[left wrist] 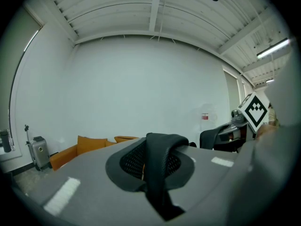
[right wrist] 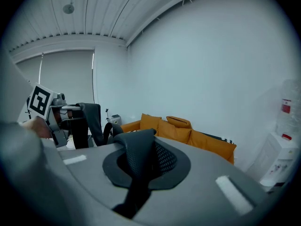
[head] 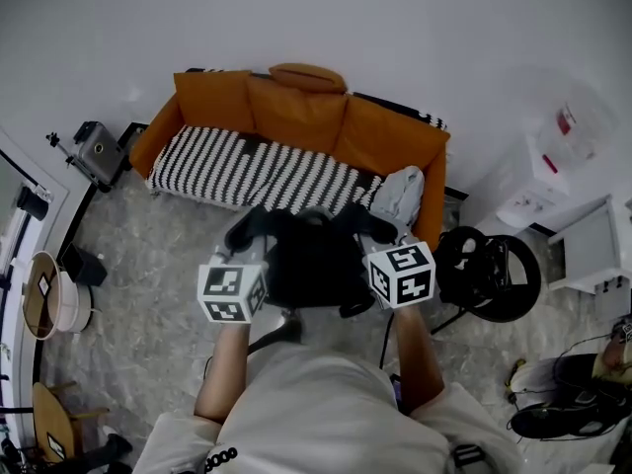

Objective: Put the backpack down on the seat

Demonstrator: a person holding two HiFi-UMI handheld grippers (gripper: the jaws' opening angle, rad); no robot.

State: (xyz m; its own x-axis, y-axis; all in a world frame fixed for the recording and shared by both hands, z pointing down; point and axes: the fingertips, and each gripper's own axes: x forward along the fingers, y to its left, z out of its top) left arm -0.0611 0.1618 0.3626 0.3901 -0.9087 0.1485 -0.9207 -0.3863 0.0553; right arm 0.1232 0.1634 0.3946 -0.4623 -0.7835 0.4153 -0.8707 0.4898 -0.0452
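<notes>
Pale shirt (head: 306, 403) of the person is filling the near edge of the head view, with both forearms reaching out toward the sofa (head: 296, 117).

Left gripper (head: 253, 249) is clamping down on a black mesh strap (left wrist: 159, 159). Its own view is showing the strap bunching up between the shut jaws and arching over them.

Right gripper (head: 380, 237) is doing the same on the other strap (right wrist: 140, 166), jaws clenched on it, with mesh padding bulging on either side.

Backpack (head: 311, 265) is black and is hanging between the two grippers by those straps. It is sitting off the floor just in front of the sofa, toward the sofa's right half. It is not resting on the seat.

Sofa is orange and standing against a white wall. A black-and-white striped cover (head: 247, 166) is lying across its seat. A loose orange pillow (head: 308, 77) is perching on top of the sofa's backrest.

Grey bundle (head: 400, 194) is lying on the sofa's right end, by the armrest; what it is cannot be made out.

Silver case (head: 96, 151) is standing just left of the sofa. Black chair (head: 489, 273) is sitting to the sofa's right, near its front corner. White dispenser (head: 538, 181) is standing further right of the sofa, against the wall.
</notes>
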